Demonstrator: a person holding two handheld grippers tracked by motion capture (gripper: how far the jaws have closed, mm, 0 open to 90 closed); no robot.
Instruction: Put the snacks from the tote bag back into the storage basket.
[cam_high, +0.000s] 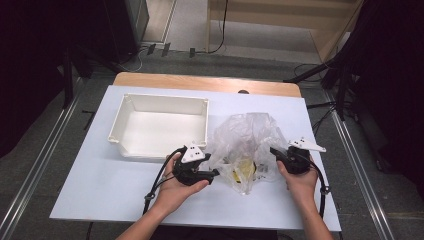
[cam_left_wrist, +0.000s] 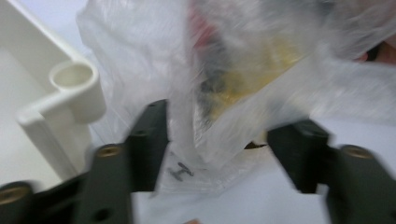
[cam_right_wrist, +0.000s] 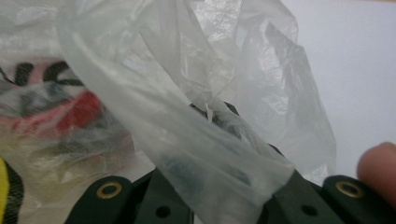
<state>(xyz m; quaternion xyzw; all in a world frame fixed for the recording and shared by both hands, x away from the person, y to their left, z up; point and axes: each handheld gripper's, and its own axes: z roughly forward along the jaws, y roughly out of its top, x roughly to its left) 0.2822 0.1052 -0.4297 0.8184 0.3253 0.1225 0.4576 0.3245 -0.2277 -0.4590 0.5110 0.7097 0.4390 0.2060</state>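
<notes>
White table (cam_high: 100, 190), high view: open white bin (cam_high: 131, 142) at left, clear plastic bag (cam_high: 250, 135) just beside its right wall, between both grippers. Left gripper (cam_high: 212, 173) at the bag's left edge; its own view shows jaws spread, film between them (blurred). Right gripper (cam_high: 274, 151) pinches the bag's right fold, jaws pressed together. Contents: yellow, red and black print.

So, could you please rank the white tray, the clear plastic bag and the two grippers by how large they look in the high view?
1. white tray, plainly the largest.
2. clear plastic bag, crumpled and somewhat smaller.
3. left gripper and right gripper: they look about alike, so I leave them unranked.
</notes>
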